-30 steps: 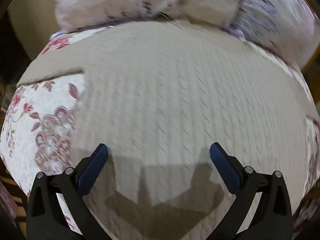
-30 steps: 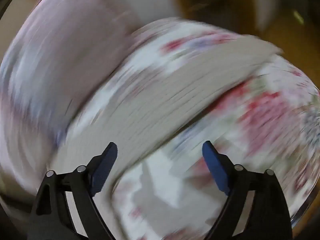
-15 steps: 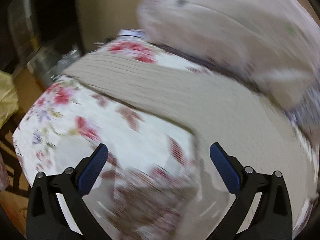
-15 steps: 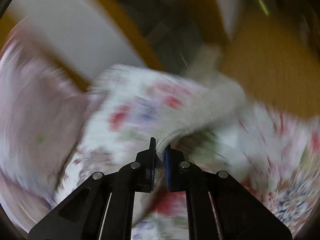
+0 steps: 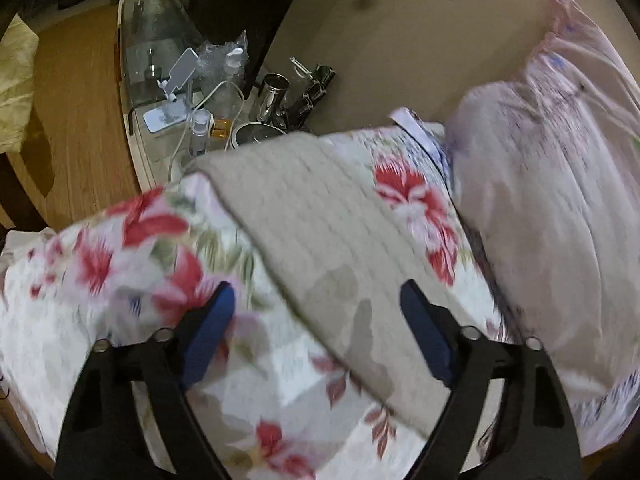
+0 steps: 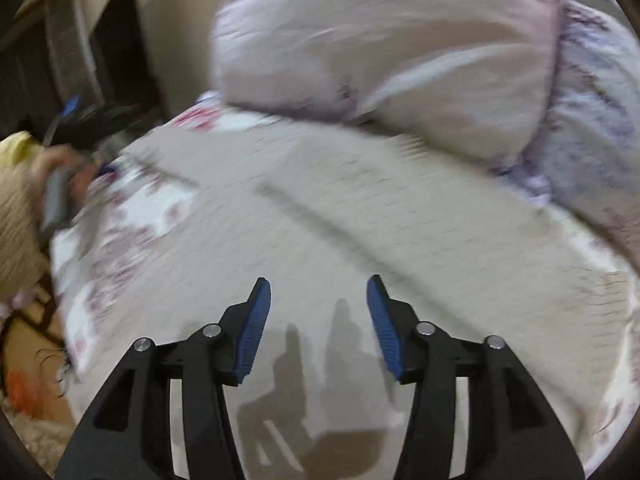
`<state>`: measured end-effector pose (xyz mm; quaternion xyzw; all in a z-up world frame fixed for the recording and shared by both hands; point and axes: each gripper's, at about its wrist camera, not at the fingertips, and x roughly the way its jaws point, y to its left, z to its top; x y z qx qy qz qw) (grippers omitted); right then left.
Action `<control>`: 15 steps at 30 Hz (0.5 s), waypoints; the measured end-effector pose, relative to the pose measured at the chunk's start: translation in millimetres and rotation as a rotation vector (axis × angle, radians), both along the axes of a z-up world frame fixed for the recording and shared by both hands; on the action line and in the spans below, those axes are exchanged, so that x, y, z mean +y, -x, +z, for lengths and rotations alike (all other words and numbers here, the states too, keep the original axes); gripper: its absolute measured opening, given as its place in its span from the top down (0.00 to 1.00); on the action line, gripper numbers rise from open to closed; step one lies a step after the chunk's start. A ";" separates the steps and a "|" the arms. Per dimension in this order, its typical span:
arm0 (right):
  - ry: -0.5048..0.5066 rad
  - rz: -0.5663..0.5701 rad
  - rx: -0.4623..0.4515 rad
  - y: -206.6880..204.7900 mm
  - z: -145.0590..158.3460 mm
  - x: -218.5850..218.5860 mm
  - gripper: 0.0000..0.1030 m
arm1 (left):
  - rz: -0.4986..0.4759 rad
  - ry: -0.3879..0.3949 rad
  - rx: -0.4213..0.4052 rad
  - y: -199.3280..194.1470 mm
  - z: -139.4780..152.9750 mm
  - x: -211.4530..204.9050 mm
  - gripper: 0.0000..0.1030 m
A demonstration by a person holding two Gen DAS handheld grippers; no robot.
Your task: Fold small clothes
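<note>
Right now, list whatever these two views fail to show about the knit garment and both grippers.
- Beige knit garment: left wrist view, motion blur; its type and outline are unreadable, and the open left gripper covers its near end.
- Right wrist view: the open right gripper hides its near edge.
- Pillow: its blurred edge hides the garment's far boundary.

Wooden floor (image 5: 84,120), cluttered glass-topped stand (image 5: 160,92) beside the floral bed (image 5: 120,248).
</note>
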<state>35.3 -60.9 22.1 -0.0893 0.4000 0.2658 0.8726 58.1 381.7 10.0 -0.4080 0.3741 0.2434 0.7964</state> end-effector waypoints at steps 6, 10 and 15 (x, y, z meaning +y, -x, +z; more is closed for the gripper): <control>-0.005 -0.178 0.048 -7.9 -2.2 -44.5 0.26 | 0.050 -0.018 0.028 -24.0 3.8 27.1 0.57; -0.058 -0.332 0.094 -19.8 -5.3 -87.0 0.22 | 0.031 -0.018 0.010 -27.9 9.2 30.9 0.93; -0.053 -0.423 0.083 -8.5 1.6 -132.2 0.21 | -0.197 -0.272 -0.074 -47.9 66.3 -37.9 0.94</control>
